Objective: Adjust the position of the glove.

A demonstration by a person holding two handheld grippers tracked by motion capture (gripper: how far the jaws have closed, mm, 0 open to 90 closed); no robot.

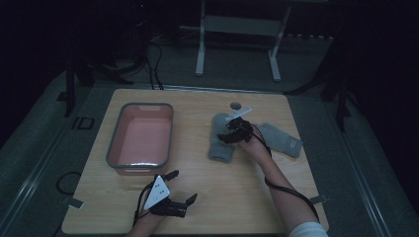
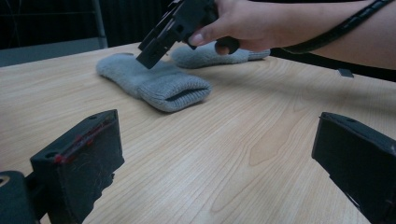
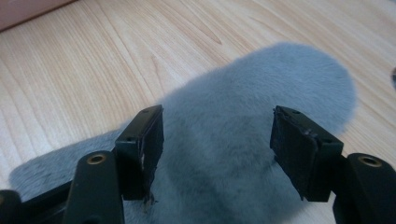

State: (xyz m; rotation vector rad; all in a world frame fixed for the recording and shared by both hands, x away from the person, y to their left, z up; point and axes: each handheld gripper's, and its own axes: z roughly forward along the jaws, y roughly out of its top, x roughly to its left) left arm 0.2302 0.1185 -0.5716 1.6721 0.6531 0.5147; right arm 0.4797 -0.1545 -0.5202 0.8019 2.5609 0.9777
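While the right gripper [image 1: 232, 132] is being lowered over the nearer grey mitten [image 1: 222, 138], its jaws are being held spread, one on each side of the fleecy fabric, with nothing pinched yet; in the right gripper view the pile is seen between the pads without being pressed. This mitten is lying flat on the table [image 1: 247, 197] right of centre, toward the far edge, with its ribbed cuff [image 2: 173, 91] turned to the near edge. A second grey mitten [image 1: 281, 139] is lying just beside it, closer to the right edge. A pink basin [image 1: 141, 136] is standing well apart, on the left half.

The mitten is judged to be light, soft and limp, so it is likely to be sagging and folding once lifted. A hold is best taken across the thick body or at the denser cuff, with enough cloth gathered that the pads are not slipping off the pile.

The left gripper [image 1: 180, 186] is being rested near the near edge, its jaws wide apart and empty.
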